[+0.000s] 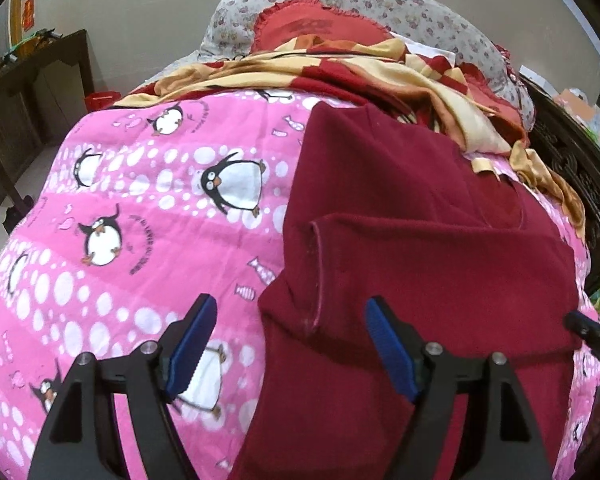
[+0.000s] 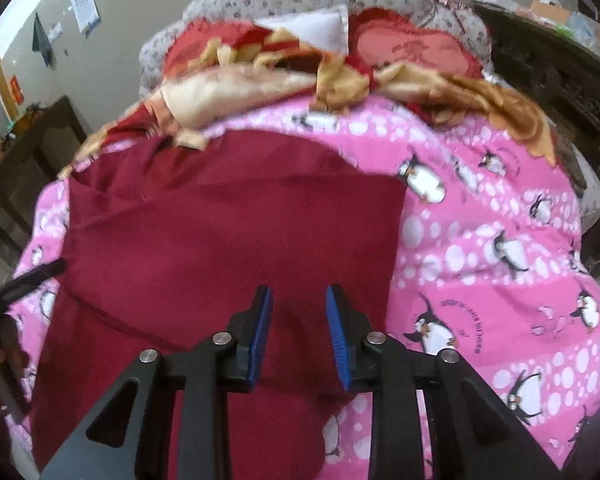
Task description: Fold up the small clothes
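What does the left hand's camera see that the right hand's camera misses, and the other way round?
Only the left wrist view shows the folded-over flap of the maroon shirt with its hemmed edge, and a red bin on the floor.

Only the right wrist view shows a white paper sheet on the wall.

Both show the shirt, the pink penguin quilt, the crumpled red-and-yellow blanket, and open blue-padded jaws: left gripper wide, right gripper narrower.

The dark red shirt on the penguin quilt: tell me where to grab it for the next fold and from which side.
Grip the dark red shirt at its near hem corner, coming from the near left edge, where the open left gripper already straddles it. That edge lies free on the pink penguin quilt, and the sleeve is already folded across the body, so lifting the hem probably doubles it cleanly.
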Demonstrator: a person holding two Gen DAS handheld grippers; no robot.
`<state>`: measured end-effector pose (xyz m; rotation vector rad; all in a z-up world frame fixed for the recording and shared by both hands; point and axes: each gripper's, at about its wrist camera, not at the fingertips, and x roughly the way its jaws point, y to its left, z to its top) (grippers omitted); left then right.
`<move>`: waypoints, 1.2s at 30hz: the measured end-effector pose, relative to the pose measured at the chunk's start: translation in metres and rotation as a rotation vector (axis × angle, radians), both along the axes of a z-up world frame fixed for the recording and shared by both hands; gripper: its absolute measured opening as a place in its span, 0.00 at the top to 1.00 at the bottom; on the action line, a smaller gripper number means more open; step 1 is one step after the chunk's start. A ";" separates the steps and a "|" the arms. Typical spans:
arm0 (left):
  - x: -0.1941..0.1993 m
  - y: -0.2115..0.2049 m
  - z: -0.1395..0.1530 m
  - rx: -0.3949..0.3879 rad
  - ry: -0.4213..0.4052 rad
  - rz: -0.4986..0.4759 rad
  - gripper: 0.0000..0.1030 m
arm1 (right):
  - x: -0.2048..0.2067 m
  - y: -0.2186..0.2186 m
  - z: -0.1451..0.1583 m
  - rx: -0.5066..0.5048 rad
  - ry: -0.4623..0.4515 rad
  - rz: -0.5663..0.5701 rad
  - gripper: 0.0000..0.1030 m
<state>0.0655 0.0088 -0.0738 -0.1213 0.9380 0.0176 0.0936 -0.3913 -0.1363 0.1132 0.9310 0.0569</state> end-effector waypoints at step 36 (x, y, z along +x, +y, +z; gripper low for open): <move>-0.043 -0.003 0.003 0.006 0.034 -0.044 0.22 | -0.055 -0.013 0.018 0.081 -0.018 -0.053 0.63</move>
